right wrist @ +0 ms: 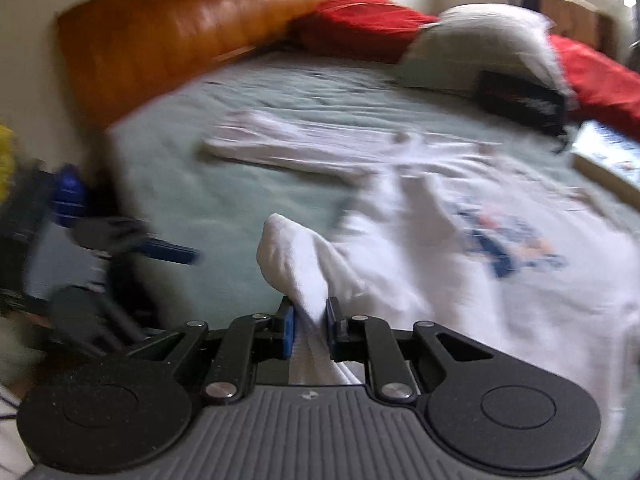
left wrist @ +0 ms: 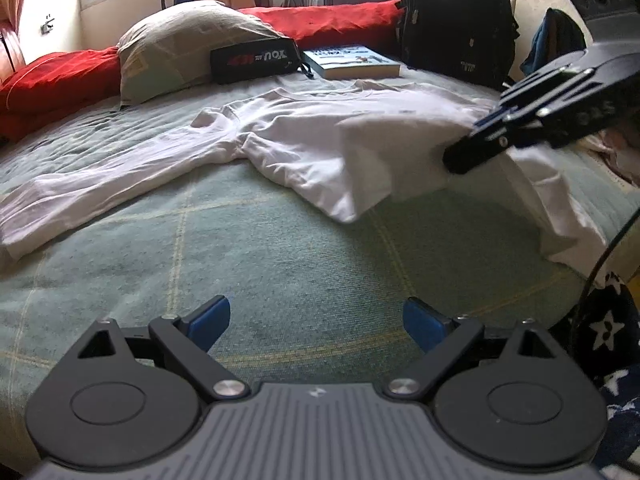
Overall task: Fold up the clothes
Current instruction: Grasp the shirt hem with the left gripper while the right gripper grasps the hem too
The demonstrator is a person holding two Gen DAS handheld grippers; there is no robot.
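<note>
One shirt (left wrist: 304, 140) lies on the bed (left wrist: 256, 264), white, long-sleeved, spread mostly flat with its collar toward the pillow (left wrist: 180, 48). Nothing about it looks folded yet: the far sleeve (left wrist: 100, 184) stretches straight out across the green cover, and the body lies open, print side up as the right camera shows it.

Right gripper (right wrist: 310, 320) is clenched on a bunch of the white cloth, which stands up between the blue pads (right wrist: 285, 326) and trails back under the jaws. From the left view that gripper (left wrist: 460, 160) holds the near edge of the shirt lifted off the bed, the fabric draped below it. That view is blurred, so which part it has, hem or near sleeve, I can't say for sure.

Left gripper (left wrist: 316, 320) hangs over bare cover, jaws wide apart, holding nothing.

By my reckoning this is the very first fold starting. Both sleeves and the whole body remain to be done. A book (left wrist: 352, 62) and a black case (left wrist: 256, 60) sit near the collar.
</note>
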